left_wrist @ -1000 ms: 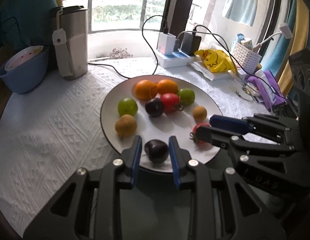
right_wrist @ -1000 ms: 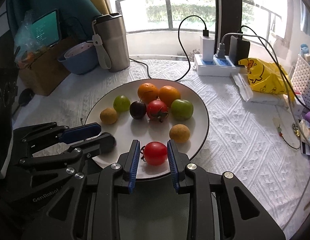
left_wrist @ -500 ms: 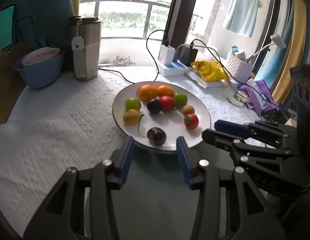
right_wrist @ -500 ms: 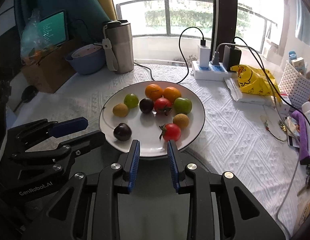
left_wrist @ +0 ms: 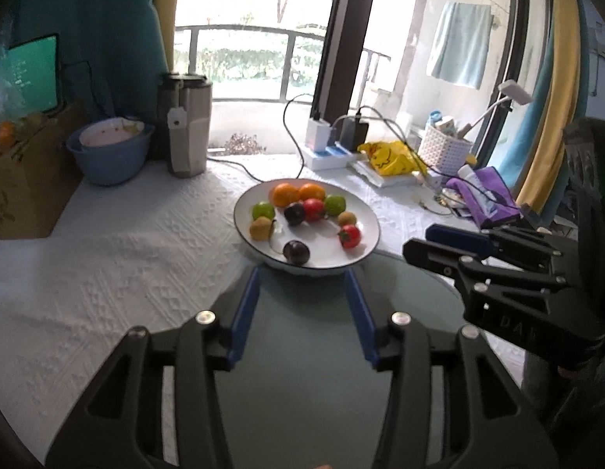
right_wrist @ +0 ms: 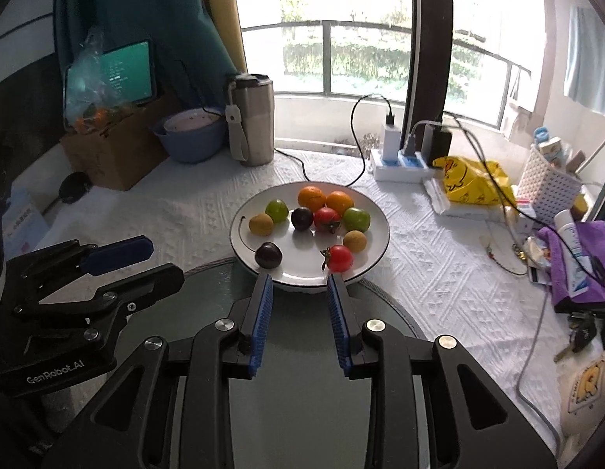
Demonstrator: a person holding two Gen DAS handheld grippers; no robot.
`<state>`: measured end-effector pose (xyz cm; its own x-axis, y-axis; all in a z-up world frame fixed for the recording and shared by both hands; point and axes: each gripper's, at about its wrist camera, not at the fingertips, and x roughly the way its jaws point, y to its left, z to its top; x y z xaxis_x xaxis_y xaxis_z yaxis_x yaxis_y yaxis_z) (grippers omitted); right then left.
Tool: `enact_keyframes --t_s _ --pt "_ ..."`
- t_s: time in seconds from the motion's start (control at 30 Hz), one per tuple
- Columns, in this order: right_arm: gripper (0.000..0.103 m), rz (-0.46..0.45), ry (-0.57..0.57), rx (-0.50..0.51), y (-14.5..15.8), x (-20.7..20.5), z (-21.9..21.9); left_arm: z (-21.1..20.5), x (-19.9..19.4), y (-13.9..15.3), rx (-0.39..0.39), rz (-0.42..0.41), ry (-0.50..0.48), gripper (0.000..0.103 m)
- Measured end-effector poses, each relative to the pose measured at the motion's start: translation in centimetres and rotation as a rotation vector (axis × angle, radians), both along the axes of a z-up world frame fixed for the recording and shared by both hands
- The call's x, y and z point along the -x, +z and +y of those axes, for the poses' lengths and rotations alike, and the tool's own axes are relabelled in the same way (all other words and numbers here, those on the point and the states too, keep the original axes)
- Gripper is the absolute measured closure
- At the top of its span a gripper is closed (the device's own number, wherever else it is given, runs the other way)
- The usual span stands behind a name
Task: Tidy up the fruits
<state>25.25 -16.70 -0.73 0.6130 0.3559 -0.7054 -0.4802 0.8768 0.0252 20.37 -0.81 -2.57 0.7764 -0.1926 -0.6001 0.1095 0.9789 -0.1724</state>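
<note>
A white plate near the table's front edge holds nine small fruits: brown fruit at nine o'clock, two oranges at twelve, a dark plum at seven and a red tomato at five. The left gripper is empty, jaws opening short of the rim; the right gripper is empty too, pads slightly parted, jaws opening. The fruits look light, round, prone to roll; the tomato likely bruises, so a gentle pinch across its middle seems best.

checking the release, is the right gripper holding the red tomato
No, the right gripper is empty and the red tomato lies on the plate.
</note>
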Motion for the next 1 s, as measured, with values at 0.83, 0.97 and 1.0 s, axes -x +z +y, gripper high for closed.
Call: enact_keyframes --t_s 0.83,0.97,1.0 --pt "0.035 -0.247 -0.06 -0.068 9.0 9.1 -2.6 0.0 9.7 7.9 -0.04 -0.258 0.048 0.005" --pt "0.034 -0.279 -0.067 -0.079 10.3 10.4 -3.0 0.0 10.6 9.1 -0.052 -0.293 0.074 0.005" --pt "0.034 -0.29 -0.068 -0.079 10.6 10.7 -3.0 0.0 11.0 9.5 -0.059 -0.305 0.083 0.005"
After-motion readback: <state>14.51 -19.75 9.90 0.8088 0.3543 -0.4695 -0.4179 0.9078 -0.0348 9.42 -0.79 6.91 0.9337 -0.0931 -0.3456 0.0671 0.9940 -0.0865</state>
